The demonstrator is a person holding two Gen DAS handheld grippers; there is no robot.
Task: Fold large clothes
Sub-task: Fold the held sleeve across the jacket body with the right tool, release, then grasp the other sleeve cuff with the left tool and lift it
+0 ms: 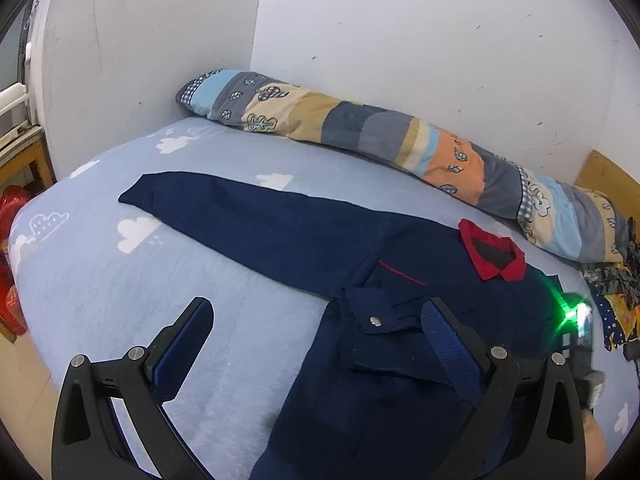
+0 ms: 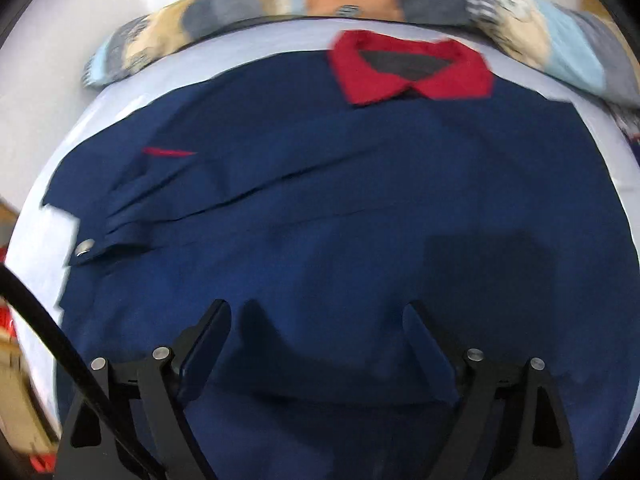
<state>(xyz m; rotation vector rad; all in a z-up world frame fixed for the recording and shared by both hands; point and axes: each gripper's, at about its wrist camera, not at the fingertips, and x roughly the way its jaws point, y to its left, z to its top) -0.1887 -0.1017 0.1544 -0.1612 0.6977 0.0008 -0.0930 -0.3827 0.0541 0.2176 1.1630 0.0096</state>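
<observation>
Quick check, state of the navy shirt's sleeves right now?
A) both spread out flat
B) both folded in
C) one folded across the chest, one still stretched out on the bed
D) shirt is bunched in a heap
C: on the navy shirt, the snap-button cuff lies across the chest, while the other sleeve stretches out flat on the cloud-print bedsheet.

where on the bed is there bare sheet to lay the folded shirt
Bare sheet lies on the shirt's left, below its outstretched sleeve, under the open left gripper. A thin strip runs between sleeve and bolster. The shirt fills the middle; clothes crowd the right edge.
</observation>
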